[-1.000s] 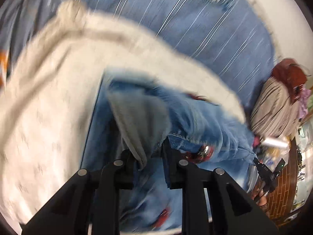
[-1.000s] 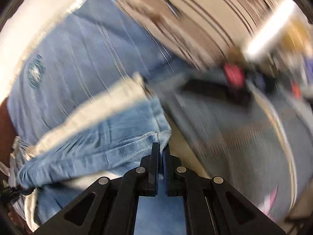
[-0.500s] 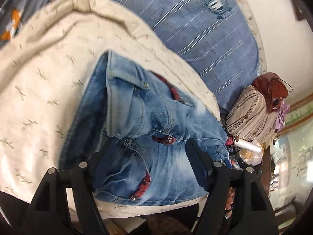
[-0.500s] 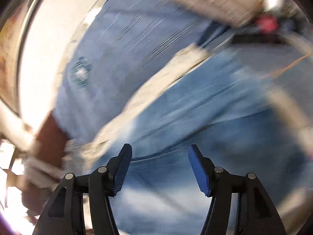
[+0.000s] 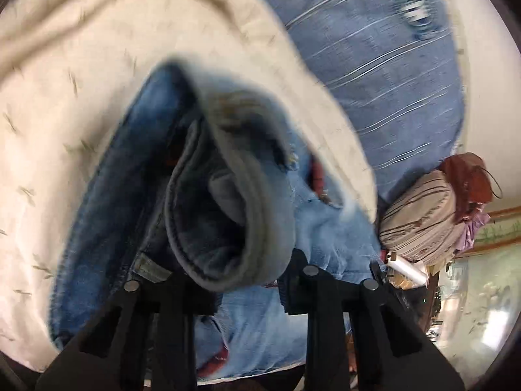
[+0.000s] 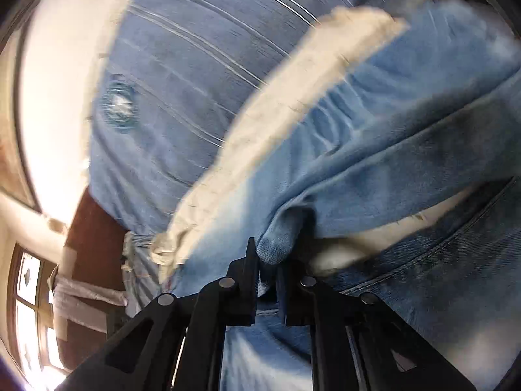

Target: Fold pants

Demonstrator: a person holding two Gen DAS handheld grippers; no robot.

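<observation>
**Both grippers holding denim**

Jeans (image 5: pixel 260 215) lie bunched on a cream blanket (image 5: pixel 81 114) over the blue striped bed cover (image 5: pixel 374 65). Left gripper (image 5: pixel 247 280): a thick rolled waistband sits between its jaws. Right gripper (image 6: pixel 268 270): narrow, pinching a denim fold. Striped bag (image 5: pixel 420 221) lies far right.

No text, label, brand or number is legible in either view.

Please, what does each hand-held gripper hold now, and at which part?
Both hold the jeans. The left hand-held gripper pinches a thick folded hem or band edge; the right hand-held gripper pinches a bunched fold of denim.
</observation>
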